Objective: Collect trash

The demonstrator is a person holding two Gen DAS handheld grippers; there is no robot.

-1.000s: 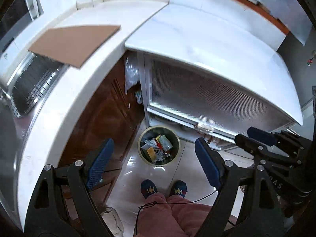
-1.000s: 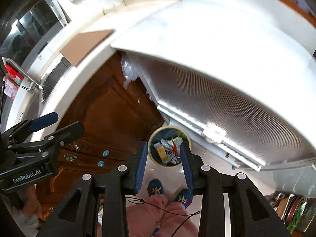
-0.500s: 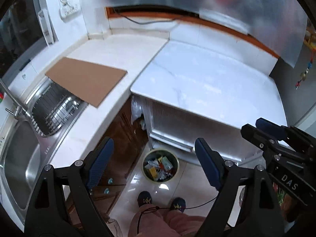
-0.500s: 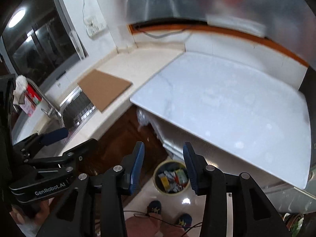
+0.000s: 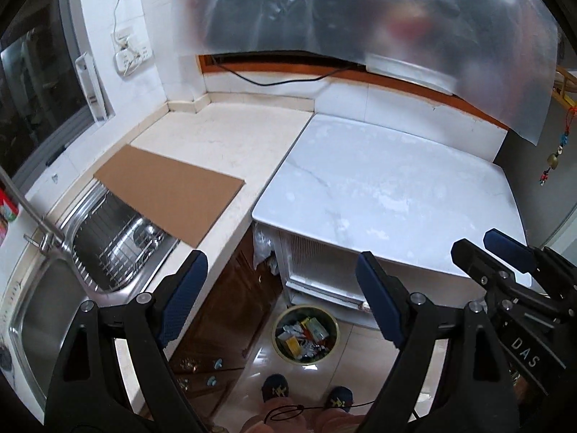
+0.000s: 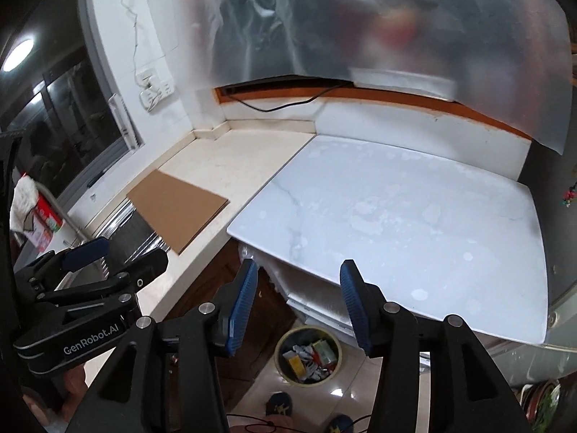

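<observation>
A round trash bin (image 5: 305, 335) full of wrappers stands on the floor below the counter; it also shows in the right wrist view (image 6: 308, 355). My left gripper (image 5: 281, 278) is open and empty, held high above the bin. My right gripper (image 6: 297, 285) is open and empty, also high above the bin. The right gripper shows at the right of the left wrist view (image 5: 505, 252). The left gripper shows at the left of the right wrist view (image 6: 115, 256). A brown cardboard sheet (image 5: 169, 195) lies on the beige counter, overhanging the sink.
A white marble countertop (image 5: 389, 195) fills the right side. A steel sink (image 5: 43, 299) with a drain rack (image 5: 119, 241) is at the left. Wooden cabinet doors (image 5: 230, 317) are below. A plastic sheet (image 5: 360, 11) hangs on the back wall. The person's feet (image 5: 306, 393) stand by the bin.
Both grippers rose and tilted up from looking down at the bin toward the counters and back wall. The bin now sits lower and smaller in both views. The right jaws opened wider.
</observation>
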